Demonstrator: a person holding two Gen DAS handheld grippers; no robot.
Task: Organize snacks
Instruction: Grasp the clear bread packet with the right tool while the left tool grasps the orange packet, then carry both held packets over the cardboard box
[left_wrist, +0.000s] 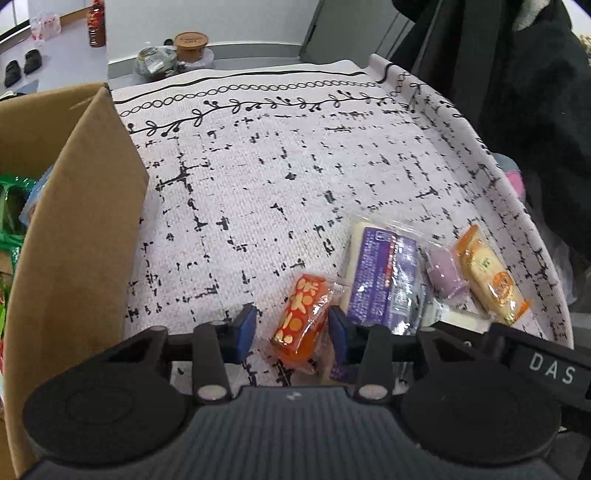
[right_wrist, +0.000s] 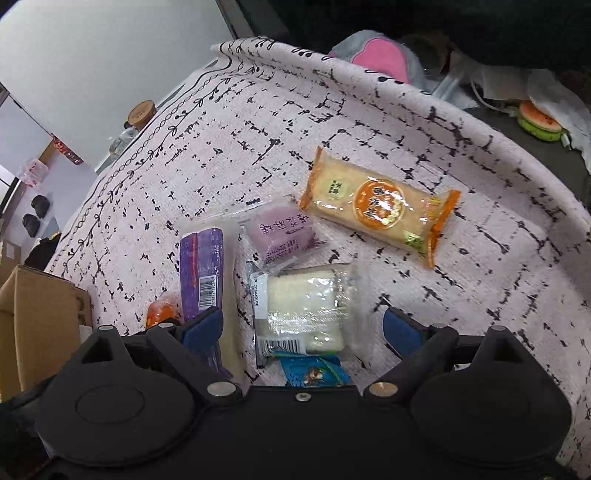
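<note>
Left gripper (left_wrist: 291, 328) low over the patterned cloth (left_wrist: 258, 184), blue pads apart, straddling one orange-red snack packet (left_wrist: 303, 317). Right pad looks to touch the wrapper; left pad stands clear, so nothing is clamped. Packet lies flat, long axis running away from the gripper and leaning slightly right.

Right gripper (right_wrist: 303, 328) also low over the cloth, jaws wide apart, around a clear-wrapped pale cake (right_wrist: 306, 310). Neither pad touches it. Cake's long axis points roughly away from the gripper, barcode end nearest. A small blue packet (right_wrist: 314, 373) lies partly under that near end.

Count, outward from the grippers:
- one long purple packet (right_wrist: 203, 273), just left of the pale cake, axis pointing away, left pad of the right gripper over its near end
- one small lilac cake (right_wrist: 280, 232), beyond the pale cake, touching the purple packet's wrapper
- one tan biscuit pack with orange ends (right_wrist: 380, 206), farthest out, axis slanting from far-left to near-right, apart from the rest

Six snacks on the cloth in all.

One cardboard box (left_wrist: 74, 221) stands at the cloth's left edge, flap raised, with green packaging (left_wrist: 11, 206) inside.
</note>
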